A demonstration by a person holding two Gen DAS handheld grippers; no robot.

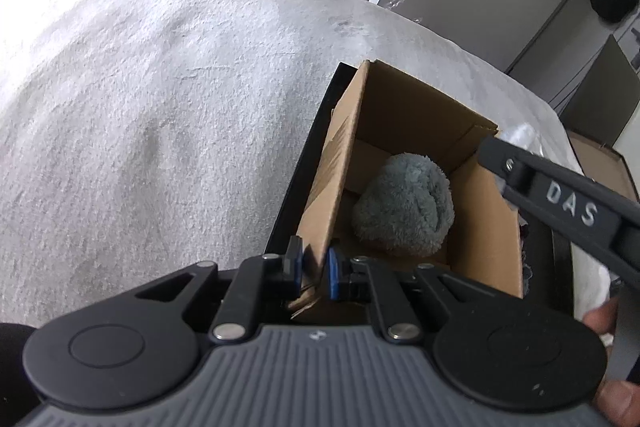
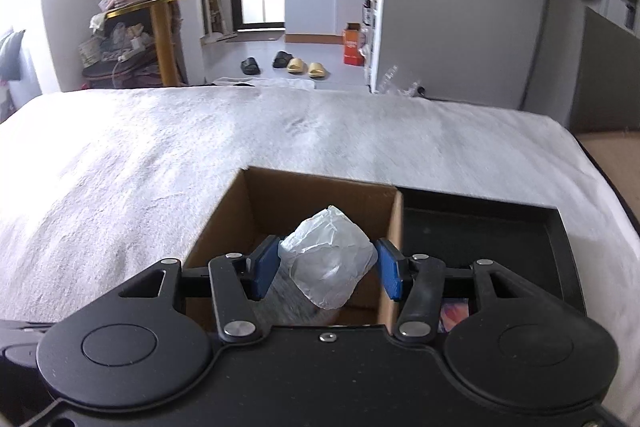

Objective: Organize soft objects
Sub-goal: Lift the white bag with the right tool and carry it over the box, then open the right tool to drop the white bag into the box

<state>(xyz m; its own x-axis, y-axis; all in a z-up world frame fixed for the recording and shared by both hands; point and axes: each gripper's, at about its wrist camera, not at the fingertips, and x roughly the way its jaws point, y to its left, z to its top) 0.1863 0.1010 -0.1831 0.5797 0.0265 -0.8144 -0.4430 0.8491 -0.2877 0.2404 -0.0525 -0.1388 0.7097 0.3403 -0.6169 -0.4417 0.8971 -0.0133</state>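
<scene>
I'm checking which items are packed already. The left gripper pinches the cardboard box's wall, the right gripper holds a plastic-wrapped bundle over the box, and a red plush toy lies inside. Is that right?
Not quite: the plush toy inside the cardboard box is grey-blue, not red, as the left wrist view shows. The left gripper does pinch the wall, and the right gripper does hold the plastic-wrapped bundle over the box.

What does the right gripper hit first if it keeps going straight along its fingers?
Probably the inside of the cardboard box. The right gripper, shut on a white plastic-wrapped bundle, points down into the open box, so the bundle would meet the box's floor or far wall first. Depth is unclear; the grey plush inside might come first.
</scene>
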